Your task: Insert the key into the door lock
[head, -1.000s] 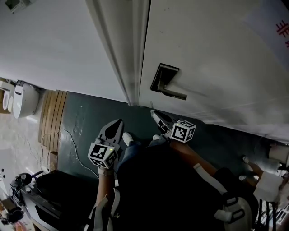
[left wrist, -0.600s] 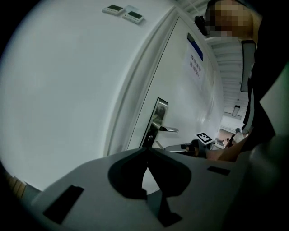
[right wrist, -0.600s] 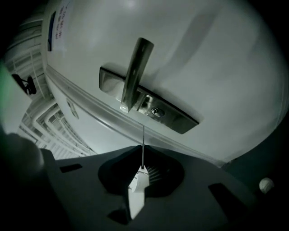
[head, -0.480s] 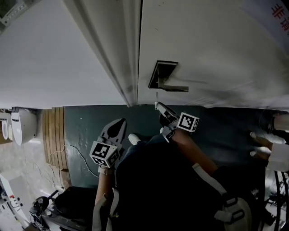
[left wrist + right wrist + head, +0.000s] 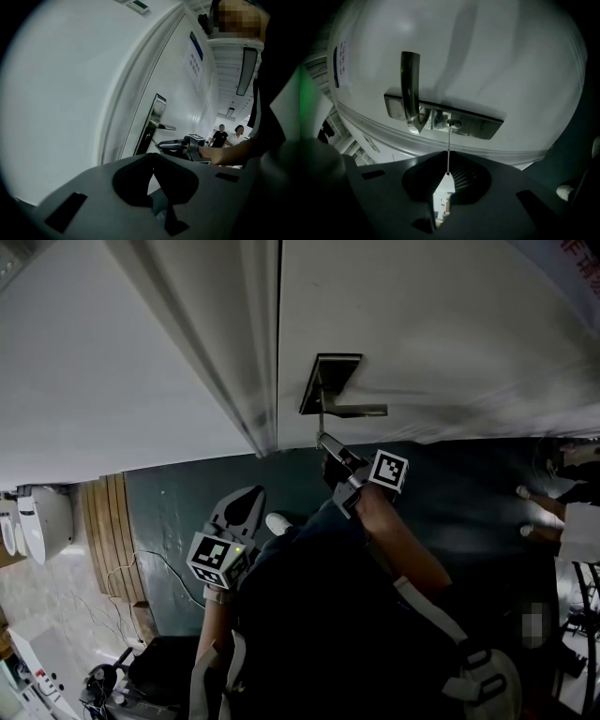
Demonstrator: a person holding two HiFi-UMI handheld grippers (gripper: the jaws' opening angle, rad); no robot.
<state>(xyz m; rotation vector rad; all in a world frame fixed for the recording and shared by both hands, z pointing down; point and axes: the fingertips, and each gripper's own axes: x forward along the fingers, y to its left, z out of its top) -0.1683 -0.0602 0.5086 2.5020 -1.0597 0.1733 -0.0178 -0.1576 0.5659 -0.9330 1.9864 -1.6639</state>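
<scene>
Tool, right side: right gripper [image 5: 446, 175] is clamped on the key [image 5: 448, 150], pinching its back end between the jaw tips so the thin blade sticks straight out ahead.
Key: the blade tip sits right at the keyhole [image 5: 453, 123]. Honestly can't tell how deep it's in, if at all. From the head view it's a thin sliver [image 5: 321, 421] running from the jaws to the plate.
Keyhole: it's in the dark metal lock plate [image 5: 480, 125], just beside the root of the lever handle [image 5: 410, 84].
Tool, left side: left gripper [image 5: 247, 498] has its jaws pressed together with nothing in them. It's held low, well apart from the lock, and points toward the door frame [image 5: 239, 352].
Door [image 5: 441, 324]: white, with the lock plate near the edge that meets the frame.
Floor [image 5: 178, 493]: dark green-grey, with a slatted wooden mat [image 5: 117, 540] off on the left.
Background: the left gripper view shows two people [image 5: 220, 136] standing far down the corridor, past the right gripper.
</scene>
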